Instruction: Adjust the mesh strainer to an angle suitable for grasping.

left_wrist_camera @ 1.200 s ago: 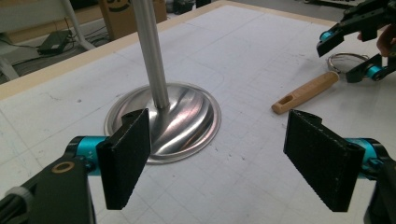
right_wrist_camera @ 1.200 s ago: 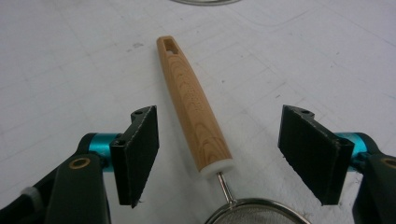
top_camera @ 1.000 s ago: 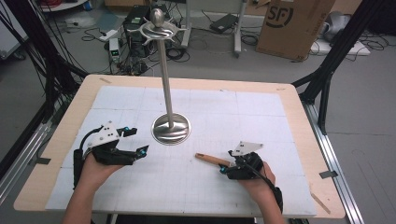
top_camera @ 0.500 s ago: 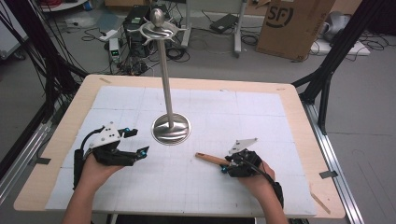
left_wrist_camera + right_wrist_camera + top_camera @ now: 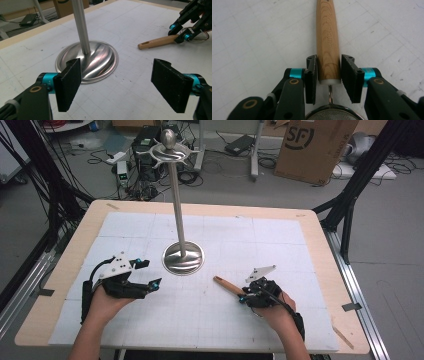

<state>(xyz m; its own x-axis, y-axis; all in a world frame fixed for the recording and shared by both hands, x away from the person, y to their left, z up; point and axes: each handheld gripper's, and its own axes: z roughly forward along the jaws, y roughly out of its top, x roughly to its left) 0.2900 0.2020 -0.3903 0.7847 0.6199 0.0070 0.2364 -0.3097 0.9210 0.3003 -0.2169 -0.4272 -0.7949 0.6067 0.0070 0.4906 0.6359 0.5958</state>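
Note:
A small strainer lies on the white gridded mat, its wooden handle (image 5: 227,286) pointing toward a tall metal stand (image 5: 183,258). My right gripper (image 5: 243,295) is shut on the handle's near end. In the right gripper view the handle (image 5: 328,37) runs straight ahead from my right gripper (image 5: 328,72), both jaws pressed to its sides. The strainer's wire rim and mesh (image 5: 332,115) sit just behind the jaws. My left gripper (image 5: 150,272) rests left of the stand's base. In its own view the left gripper (image 5: 115,82) is wide open, with nothing between its jaws, facing the stand's base (image 5: 100,60).
The stand's pole (image 5: 177,195) rises to curved hooks (image 5: 170,152) at the top, over the mat's middle back. The wooden table edge (image 5: 350,320) frames the mat. Black frame legs, cables and a cardboard box (image 5: 315,147) stand on the floor beyond.
The far tip of the wooden handle has shifted slightly up and away in the high view, with the right gripper still on it. The left gripper has stayed where it was.

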